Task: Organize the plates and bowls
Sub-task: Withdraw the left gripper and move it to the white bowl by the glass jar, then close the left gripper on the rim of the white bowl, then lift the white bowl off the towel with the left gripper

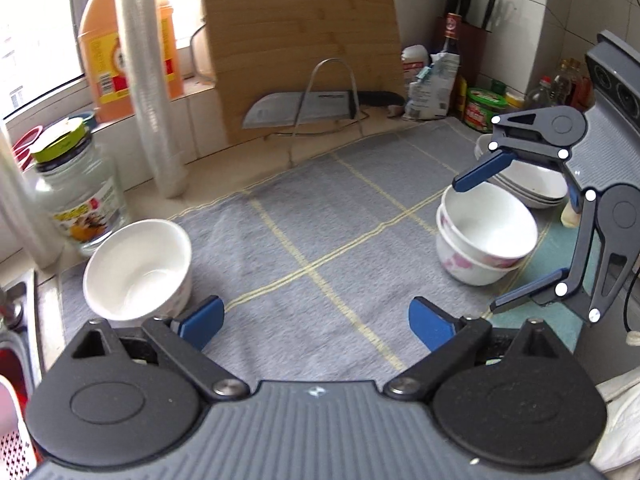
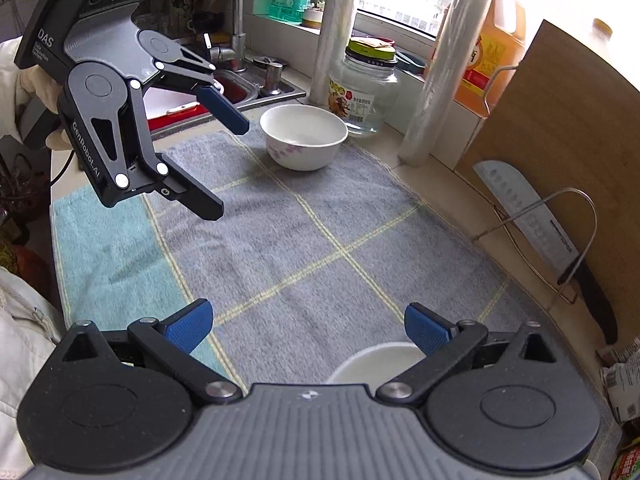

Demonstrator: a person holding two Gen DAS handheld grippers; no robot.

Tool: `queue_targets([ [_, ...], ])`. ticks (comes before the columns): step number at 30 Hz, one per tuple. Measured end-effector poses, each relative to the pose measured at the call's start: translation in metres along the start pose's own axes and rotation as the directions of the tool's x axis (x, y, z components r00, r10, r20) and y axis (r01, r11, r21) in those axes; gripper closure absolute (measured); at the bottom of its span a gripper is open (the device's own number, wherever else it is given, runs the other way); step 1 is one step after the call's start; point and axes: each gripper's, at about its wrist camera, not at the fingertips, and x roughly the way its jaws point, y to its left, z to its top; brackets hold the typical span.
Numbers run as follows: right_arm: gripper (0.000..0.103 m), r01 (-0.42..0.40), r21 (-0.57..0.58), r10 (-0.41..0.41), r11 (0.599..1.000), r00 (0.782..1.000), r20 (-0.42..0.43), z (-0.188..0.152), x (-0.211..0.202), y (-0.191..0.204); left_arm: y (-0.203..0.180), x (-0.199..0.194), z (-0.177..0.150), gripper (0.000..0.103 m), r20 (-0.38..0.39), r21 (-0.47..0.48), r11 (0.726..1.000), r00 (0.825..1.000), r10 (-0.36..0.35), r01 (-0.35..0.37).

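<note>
Grey towel (image 1: 320, 216) carries three bowls: one alone (image 1: 138, 270), two nested (image 1: 486, 234); both grippers (image 1: 316, 322) (image 2: 308, 330) gape empty.

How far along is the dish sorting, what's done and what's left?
Done: two bowls are nested on the towel, and a stack of plates sits just behind them. In hand: nothing; both the left gripper and the right gripper are open and empty. Left: a lone bowl by the glass jar hasn't joined the nested pair.
</note>
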Motion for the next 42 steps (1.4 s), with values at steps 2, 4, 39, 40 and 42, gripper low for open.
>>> queue_targets([
  [2,0.0,0.004,0.021,-0.004,1.0,1.0,0.0,0.013,0.011,0.006,0.017,-0.006,-0.011,0.004,-0.002,-0.026,0.999,0.999,0.046,-0.046],
  [4,0.0,0.019,0.04,-0.019,0.999,1.0,0.002,0.026,0.023,0.013,0.036,-0.011,-0.018,0.004,0.003,-0.06,0.996,0.998,0.06,-0.06],
  [39,0.001,-0.195,-0.223,0.151,0.955,0.968,-0.2,0.14,0.195,-0.029,0.156,0.076,-0.012,0.008,-0.098,0.334,0.935,0.991,-0.091,0.119],
  [40,0.004,-0.199,-0.23,0.154,0.952,0.967,-0.201,0.141,0.197,-0.029,0.157,0.076,-0.011,0.009,-0.095,0.348,0.93,0.991,-0.093,0.121],
  [42,0.011,-0.227,-0.235,0.178,0.945,0.961,-0.211,0.143,0.203,-0.03,0.159,0.077,-0.011,0.01,-0.097,0.367,0.921,0.99,-0.104,0.133],
])
